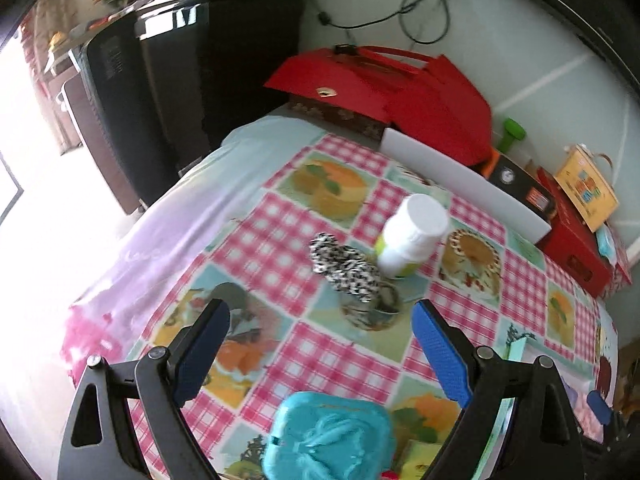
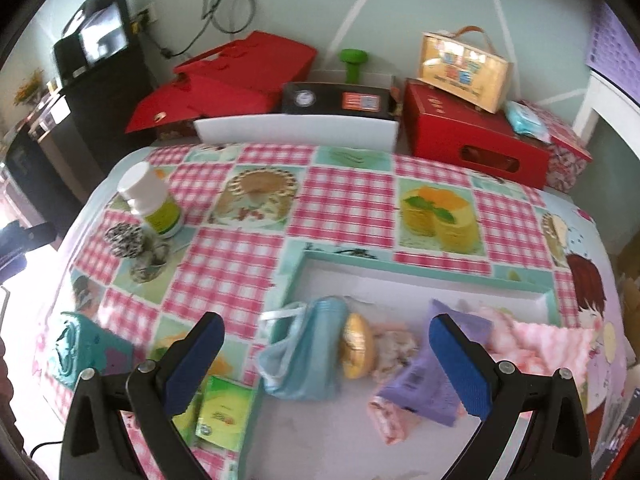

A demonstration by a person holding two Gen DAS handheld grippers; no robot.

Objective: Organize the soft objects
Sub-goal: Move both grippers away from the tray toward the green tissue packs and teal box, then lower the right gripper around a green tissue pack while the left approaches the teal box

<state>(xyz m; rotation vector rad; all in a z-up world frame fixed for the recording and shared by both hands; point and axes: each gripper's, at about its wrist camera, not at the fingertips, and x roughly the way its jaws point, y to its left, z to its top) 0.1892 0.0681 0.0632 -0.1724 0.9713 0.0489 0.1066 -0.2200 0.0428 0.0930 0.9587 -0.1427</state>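
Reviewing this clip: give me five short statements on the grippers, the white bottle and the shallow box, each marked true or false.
1. Both grippers' jaws are open and empty: left gripper, right gripper. True.
2. The white bottle lies on its side. False: it stands upright.
3. The zebra-print cloth is beside the bottle. True.
4. The shallow box is empty. False: it holds a blue face mask and a purple packet.
5. The tablecloth is plain white. False: pink checks with food pictures.

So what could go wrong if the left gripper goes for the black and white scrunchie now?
1. The white bottle stands right beside the scrunchie, so the open left gripper might knock it over.
2. The scrunchie seems to lean on a small cup; pulling it could tip that cup.
3. The tray is already crowded near the front, so a new item may slide over its edge.
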